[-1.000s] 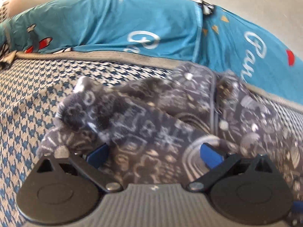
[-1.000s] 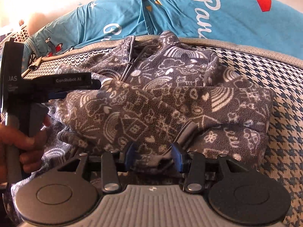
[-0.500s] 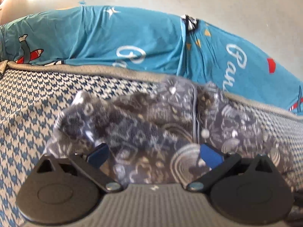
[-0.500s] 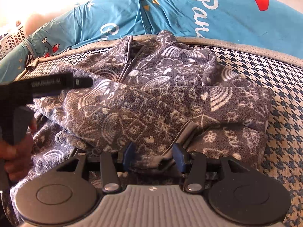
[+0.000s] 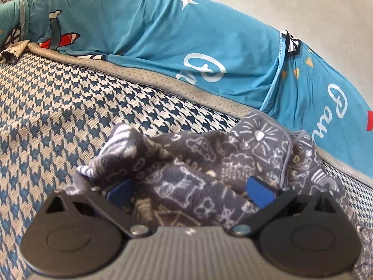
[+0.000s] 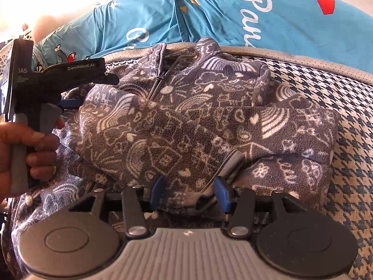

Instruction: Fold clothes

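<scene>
A grey fleece jacket (image 6: 209, 116) with white doodle print lies partly folded on the houndstooth bed cover, collar and zip toward the back. It also shows in the left wrist view (image 5: 209, 163). My left gripper (image 5: 190, 191) is open, its blue pads wide apart over a folded sleeve; it also shows at the left of the right wrist view (image 6: 70, 103). My right gripper (image 6: 190, 192) is half closed around the jacket's bunched hem, with fabric between its pads.
A blue-and-cream houndstooth cover (image 5: 58, 107) spans the bed. Blue printed pillows (image 5: 163, 42) line the far edge against a pale wall, also in the right wrist view (image 6: 256, 16). The person's hand (image 6: 28, 149) holds the left gripper's handle.
The left gripper has swung left and nearer to the sleeve, jaws still open. The right gripper has barely moved and keeps the hem between its pads.
</scene>
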The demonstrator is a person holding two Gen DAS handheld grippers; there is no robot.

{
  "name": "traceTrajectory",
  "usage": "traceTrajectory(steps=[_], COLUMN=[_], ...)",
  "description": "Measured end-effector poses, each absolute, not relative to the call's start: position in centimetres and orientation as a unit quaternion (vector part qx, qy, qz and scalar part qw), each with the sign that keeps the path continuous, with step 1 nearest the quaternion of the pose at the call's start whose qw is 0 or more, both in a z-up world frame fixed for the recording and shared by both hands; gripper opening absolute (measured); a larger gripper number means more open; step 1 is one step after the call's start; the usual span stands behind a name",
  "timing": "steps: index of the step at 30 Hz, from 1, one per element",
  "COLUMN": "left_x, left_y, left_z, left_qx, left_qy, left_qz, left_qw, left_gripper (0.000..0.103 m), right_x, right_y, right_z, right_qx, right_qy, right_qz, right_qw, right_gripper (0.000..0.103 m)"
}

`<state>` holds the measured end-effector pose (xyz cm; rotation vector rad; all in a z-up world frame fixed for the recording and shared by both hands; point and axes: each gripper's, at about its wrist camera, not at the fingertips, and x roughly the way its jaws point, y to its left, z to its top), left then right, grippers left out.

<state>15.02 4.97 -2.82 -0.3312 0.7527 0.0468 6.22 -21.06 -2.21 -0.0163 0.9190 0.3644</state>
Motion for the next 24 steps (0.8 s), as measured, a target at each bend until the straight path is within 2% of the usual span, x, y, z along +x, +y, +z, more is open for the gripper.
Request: traceTrajectory(steps=[10,16,24], left_x=[11.3,6.5,0.9], left_y=[3.9,4.2,5.7], left_z=[-1.1,-0.4,-0.7], left_qx=[-0.140,-0.084,-0.093], left_qy=[0.392,0.386,0.400], left_qz=[0.002,-0.012,-0.023], left_qw=[0.909,0.919,0.911], left_gripper=[0.103,0.103,0.103], right_x=[5.7,4.8,2.3], right_y=[-21.3,-21.7,-23.8], right_z=[-1.2,-0.3,1.1], right_qx=[0.019,0.035,0.097], right_qy=[0.422,0.409,0.391], right_qz=[0.181,0.173,0.133], right_qw=[0.888,0.895,0.906], right_gripper=[0.048,0.048,0.048])
